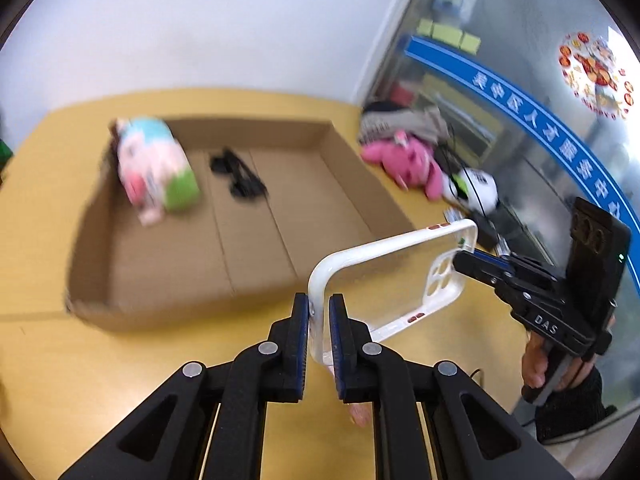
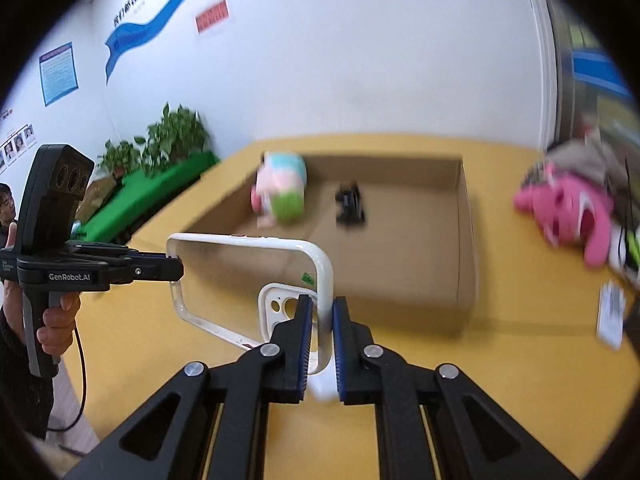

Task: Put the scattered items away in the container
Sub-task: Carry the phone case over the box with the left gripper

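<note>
A clear phone case with a white rim (image 1: 384,280) (image 2: 248,280) is held in the air between both grippers, in front of the cardboard box (image 1: 100,240) (image 2: 466,240). My left gripper (image 1: 319,312) is shut on one short end of the case; it also shows in the right wrist view (image 2: 176,270). My right gripper (image 2: 321,316) is shut on the camera-hole end; it shows in the left wrist view (image 1: 460,262). Inside the box lie a pastel plush toy (image 1: 154,164) (image 2: 282,188) and a black item (image 1: 238,176) (image 2: 351,204).
A pink plush (image 1: 408,160) (image 2: 568,208) and a heap of clothes (image 1: 400,120) lie on the yellow table (image 1: 40,360) right of the box, with a white-and-black toy (image 1: 476,188) and a white card (image 2: 610,312). Potted plants (image 2: 168,136) stand far left.
</note>
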Demonstrator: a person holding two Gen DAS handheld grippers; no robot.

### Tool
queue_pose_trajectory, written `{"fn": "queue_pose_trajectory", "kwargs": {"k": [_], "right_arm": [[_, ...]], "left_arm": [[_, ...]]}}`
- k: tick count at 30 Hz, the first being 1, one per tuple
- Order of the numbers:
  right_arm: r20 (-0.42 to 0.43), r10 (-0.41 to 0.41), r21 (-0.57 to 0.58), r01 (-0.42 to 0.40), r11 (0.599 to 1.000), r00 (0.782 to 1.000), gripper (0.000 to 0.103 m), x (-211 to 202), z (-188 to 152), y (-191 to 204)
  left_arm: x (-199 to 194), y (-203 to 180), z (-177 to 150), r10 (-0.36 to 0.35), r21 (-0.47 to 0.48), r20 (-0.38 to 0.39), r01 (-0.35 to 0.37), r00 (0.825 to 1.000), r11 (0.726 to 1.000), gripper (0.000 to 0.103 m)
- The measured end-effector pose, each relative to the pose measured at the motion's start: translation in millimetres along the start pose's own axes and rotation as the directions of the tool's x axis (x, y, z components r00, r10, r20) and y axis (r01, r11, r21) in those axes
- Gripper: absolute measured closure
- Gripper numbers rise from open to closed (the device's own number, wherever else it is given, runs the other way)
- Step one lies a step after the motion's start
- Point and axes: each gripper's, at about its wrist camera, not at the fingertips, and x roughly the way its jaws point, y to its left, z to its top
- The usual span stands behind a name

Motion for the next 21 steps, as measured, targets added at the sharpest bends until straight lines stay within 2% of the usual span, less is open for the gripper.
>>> {"fn": "queue_pose_trajectory", "kwargs": {"k": [5, 10, 13, 16, 19, 21], "right_arm": [[0.057, 0.000, -0.014, 0.001, 1.000, 0.998, 0.094, 11, 58, -3], [0.074, -0.027, 0.000, 0.027, 1.000, 0.997, 0.094, 33, 119, -22], [0.064, -0.064, -0.007, 0.065, 0.998, 0.996, 0.094, 61, 148, -43], [0.046, -0.096, -0.019, 0.097, 0.995, 0.994, 0.094, 98, 168, -72], [-0.040, -0.113, 0.028, 0.115, 0.993, 0.993, 0.095, 147, 175, -111], [-0.111, -0.107, 0.079, 0.116, 0.990, 0.988, 0.095, 177, 171, -136]], "left_arm": [[-12, 17, 59, 0.043, 0.040, 0.071, -0.046, 0.997, 0.998, 0.097], [5, 29, 124, 0.077, 0.077, 0.091, -0.084, 0.993, 0.993, 0.097], [36, 37, 159, 0.096, 0.083, 0.065, -0.101, 0.993, 0.991, 0.097], [82, 50, 190, 0.080, 0.086, 0.027, -0.082, 0.996, 0.993, 0.097], [140, 67, 205, 0.072, 0.055, -0.062, -0.069, 0.995, 0.996, 0.097], [181, 76, 208, 0.084, 0.051, -0.131, -0.078, 0.988, 0.996, 0.097]]}}
